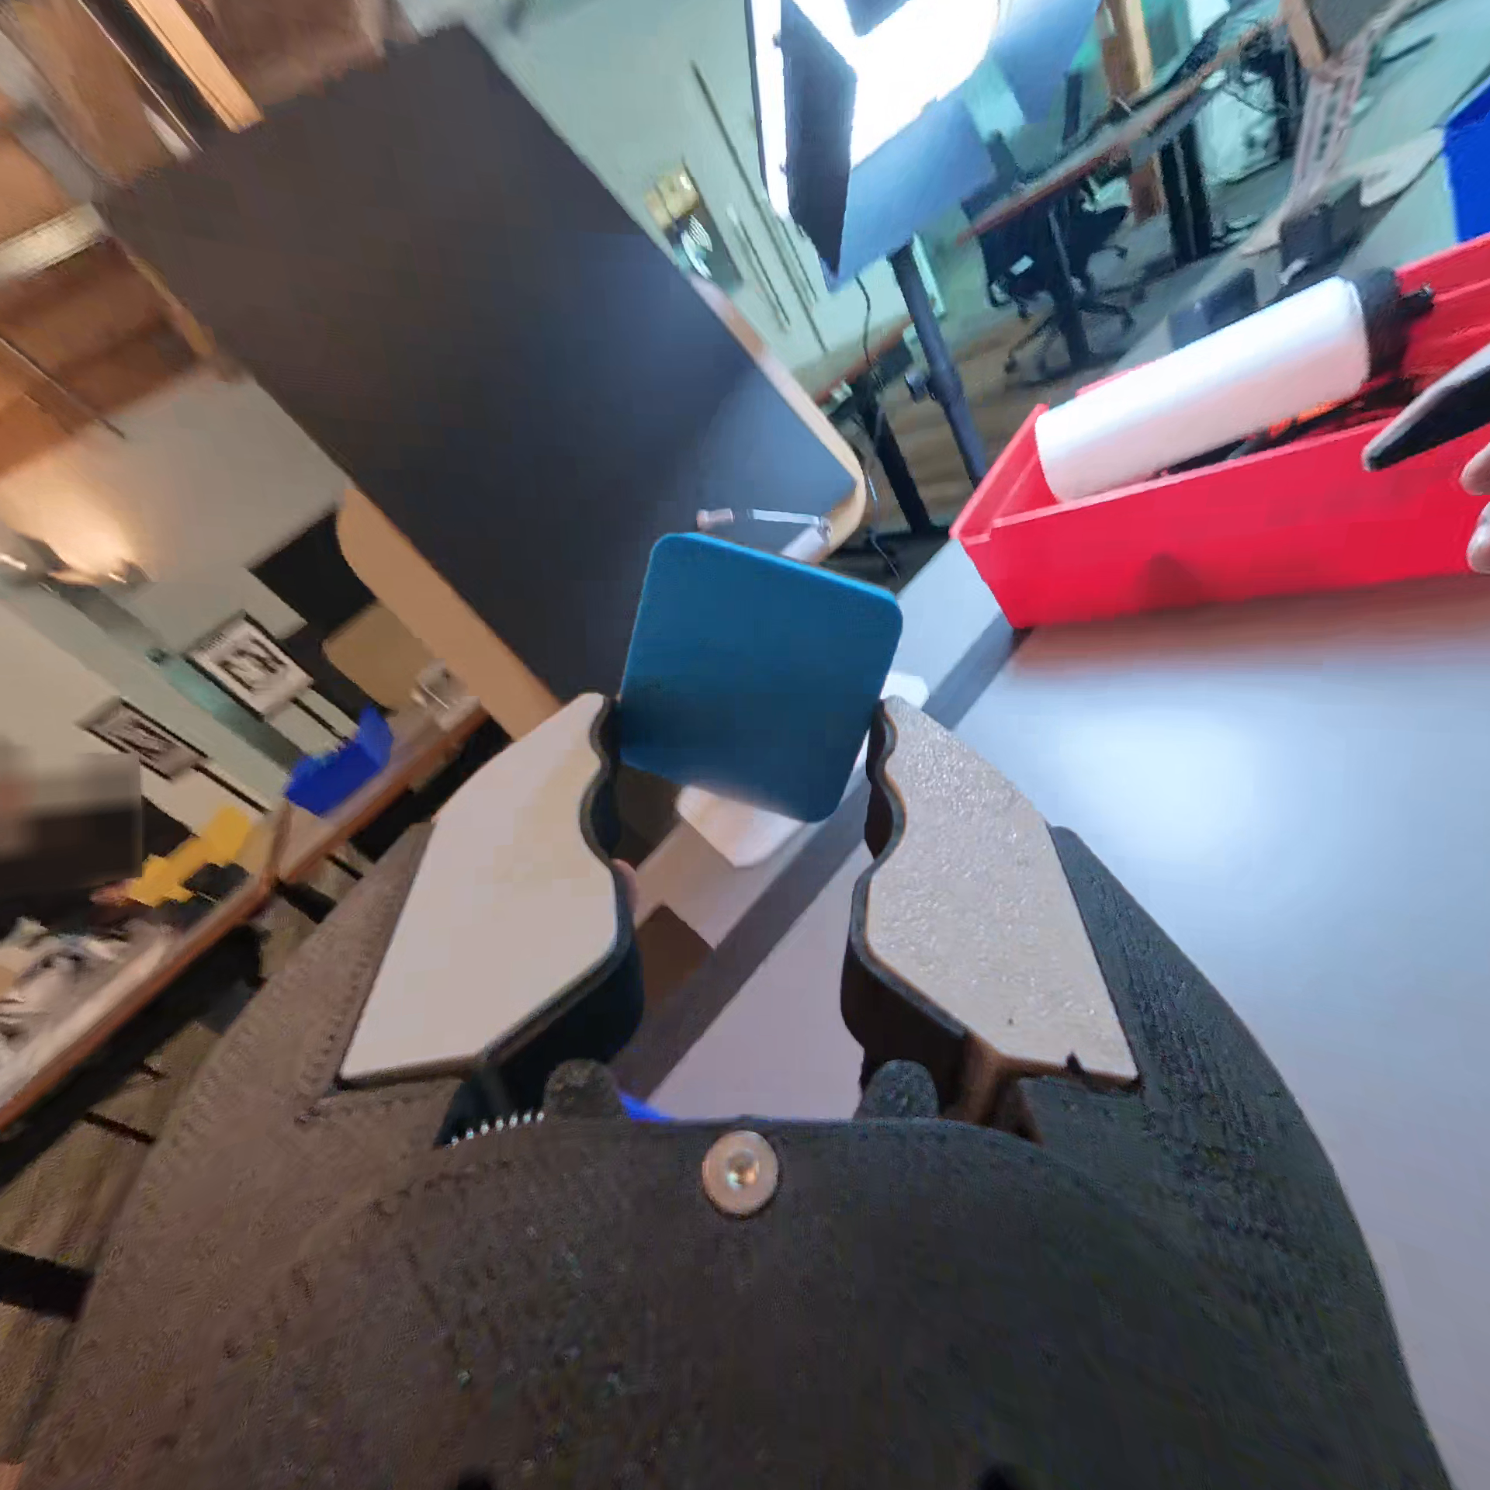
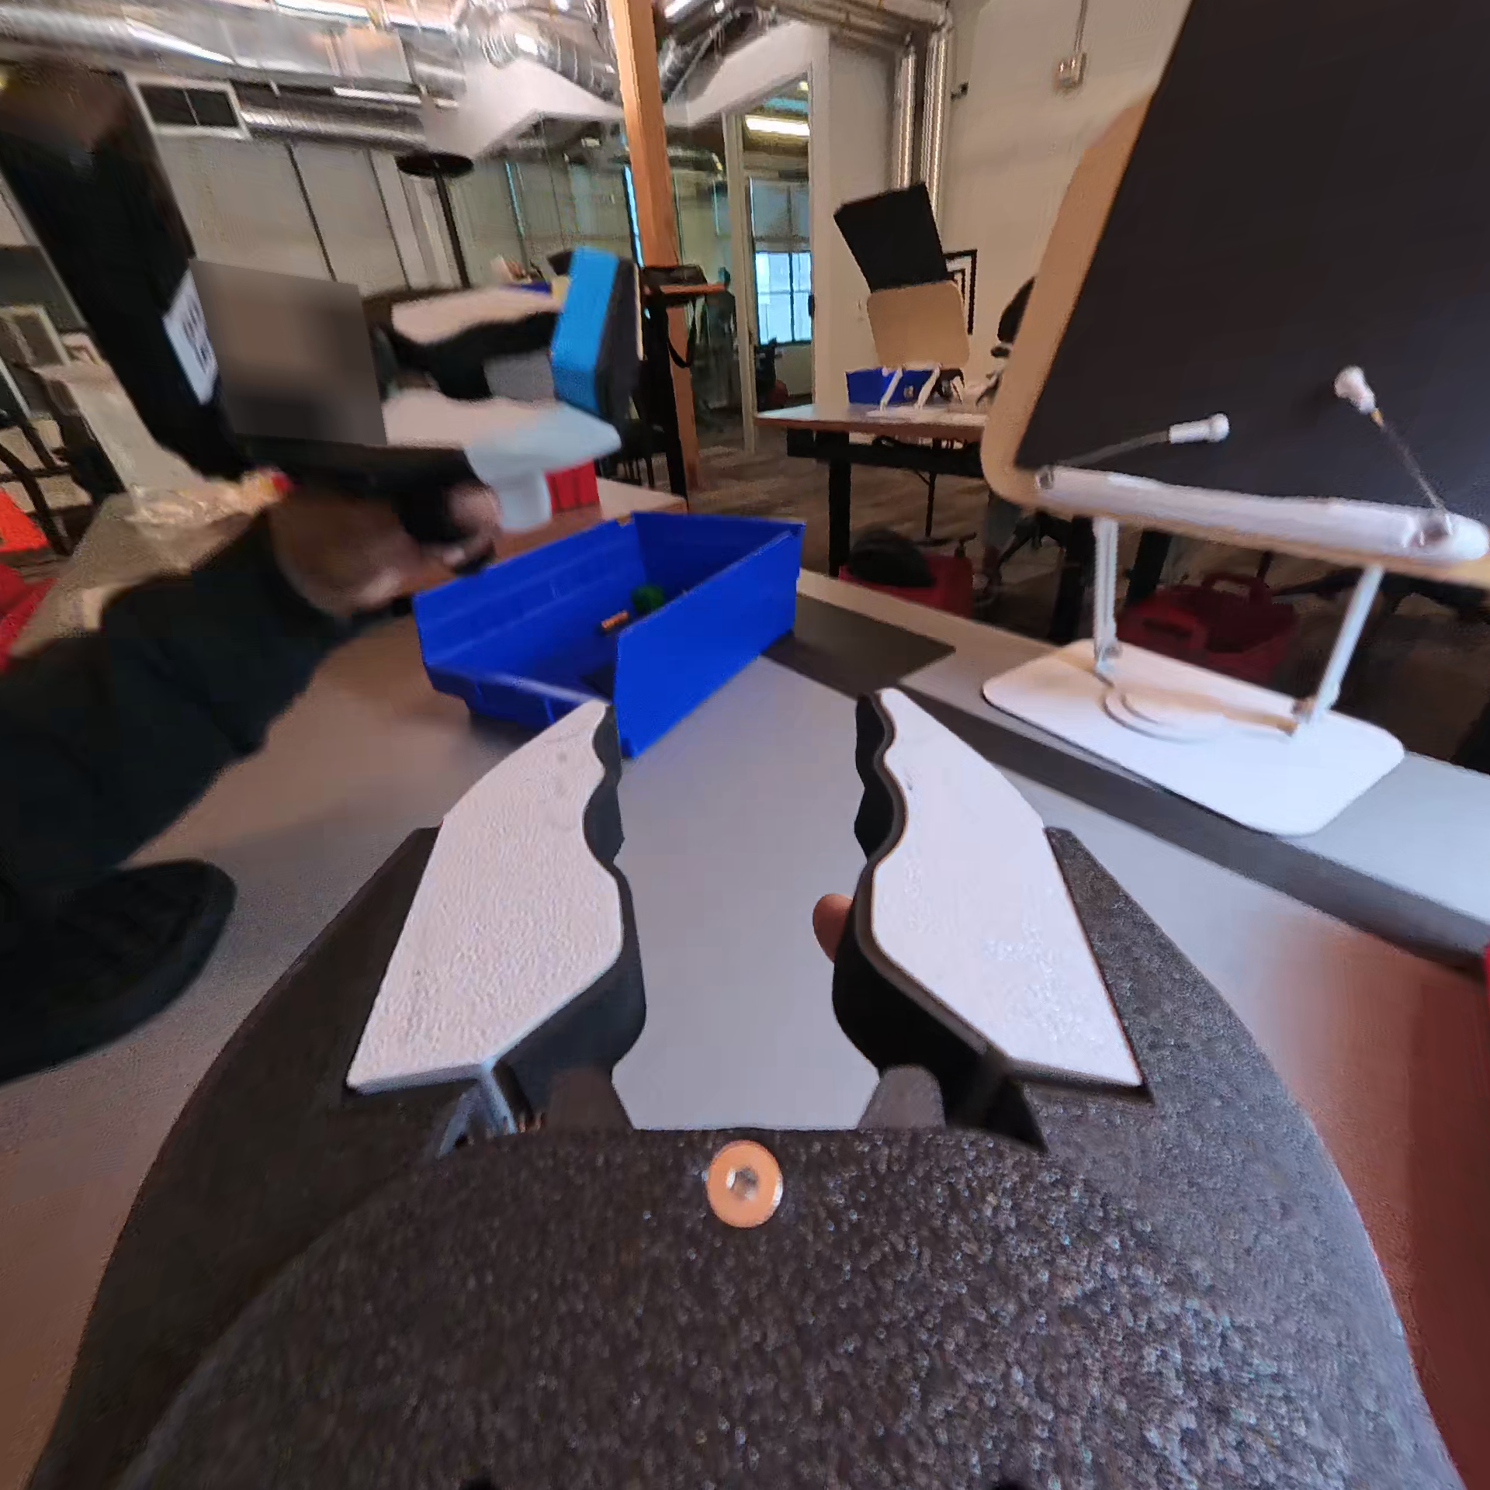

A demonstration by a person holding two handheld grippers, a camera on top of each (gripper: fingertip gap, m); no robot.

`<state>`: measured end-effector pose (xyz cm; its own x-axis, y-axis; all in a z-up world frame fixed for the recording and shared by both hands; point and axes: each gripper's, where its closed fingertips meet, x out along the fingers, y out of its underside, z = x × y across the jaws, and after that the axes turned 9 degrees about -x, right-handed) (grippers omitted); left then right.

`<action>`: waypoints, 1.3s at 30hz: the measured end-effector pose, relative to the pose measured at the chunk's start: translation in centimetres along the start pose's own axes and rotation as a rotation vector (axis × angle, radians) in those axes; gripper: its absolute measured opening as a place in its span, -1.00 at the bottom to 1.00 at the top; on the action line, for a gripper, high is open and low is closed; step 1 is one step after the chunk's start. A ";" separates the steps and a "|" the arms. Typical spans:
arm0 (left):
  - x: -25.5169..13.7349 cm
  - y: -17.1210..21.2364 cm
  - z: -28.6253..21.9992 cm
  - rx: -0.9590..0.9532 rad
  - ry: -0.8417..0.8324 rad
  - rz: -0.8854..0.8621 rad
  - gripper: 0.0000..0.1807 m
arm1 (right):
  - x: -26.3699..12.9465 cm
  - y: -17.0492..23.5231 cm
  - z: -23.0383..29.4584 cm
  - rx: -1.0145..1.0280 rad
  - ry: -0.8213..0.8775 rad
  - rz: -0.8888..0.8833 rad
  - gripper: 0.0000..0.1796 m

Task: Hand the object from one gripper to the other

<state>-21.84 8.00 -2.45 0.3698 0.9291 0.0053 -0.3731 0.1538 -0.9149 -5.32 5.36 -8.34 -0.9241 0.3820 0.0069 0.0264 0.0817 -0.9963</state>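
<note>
Left wrist view: your left hand-held gripper (image 1: 742,754) clamps blue block (image 1: 758,673) at fingertips, above table (image 1: 1209,806) edge; red bin (image 1: 1209,540) at 2 o'clock. Right wrist view: your right hand-held gripper (image 2: 738,726) spread wide, empty; same block (image 2: 584,339) at 11 o'clock; blue bin (image 2: 693,637) at 12.

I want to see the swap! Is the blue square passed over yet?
Not yet. Done: the left hand-held gripper has the flat blue rounded-square pad pinched and lifted off the grey table. In hand: holding it up. Left: the right hand-held gripper is open, empty and apart.
</note>
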 end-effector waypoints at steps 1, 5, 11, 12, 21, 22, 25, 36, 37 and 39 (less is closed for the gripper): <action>0.5 -1.0 -1.0 0.041 -0.032 -0.031 -0.34 | 0.5 -1.8 0.4 -0.014 -0.001 -0.019 -0.36; 2.9 -4.9 -4.4 0.081 -0.072 -0.129 -0.34 | 2.3 -8.1 0.9 -0.091 0.030 -0.083 -0.36; 3.3 -5.9 -9.0 0.235 -0.109 -0.202 -0.35 | 4.0 -7.2 0.8 -0.038 -0.043 -0.055 -0.46; 3.3 -5.4 -9.9 0.255 -0.091 -0.192 -0.34 | 4.1 -6.5 1.0 -0.041 -0.064 -0.057 -0.55; 3.2 -1.5 -12.6 -0.018 0.343 -0.015 -0.35 | 1.3 -3.6 -0.7 -0.318 -0.137 0.250 -0.74; 2.8 -1.4 -12.9 -0.061 0.399 0.006 -0.33 | 0.6 -3.0 -0.6 -0.381 -0.164 0.305 -0.74; 1.6 -1.6 -14.9 -0.127 0.572 0.023 -0.31 | -1.0 -0.1 0.6 -0.552 -0.297 0.466 -0.74; 0.3 -3.5 -16.1 -0.161 0.672 -0.088 -0.74 | -0.1 -3.0 2.6 -0.470 -0.362 0.209 -0.61; 0.1 -4.4 -15.2 -0.238 0.670 -0.150 -0.74 | 0.1 -3.6 2.6 -0.408 -0.371 0.151 -0.51; -0.4 -6.0 -13.8 -0.390 0.684 -0.260 -0.75 | 0.4 -4.3 2.9 -0.285 -0.419 0.052 -0.40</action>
<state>-7.99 2.02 -2.54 0.8866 0.4505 0.1048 0.0712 0.0910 -0.9933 -6.90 2.47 -4.26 -0.9908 -0.0051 -0.1355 0.1256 0.3423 -0.9312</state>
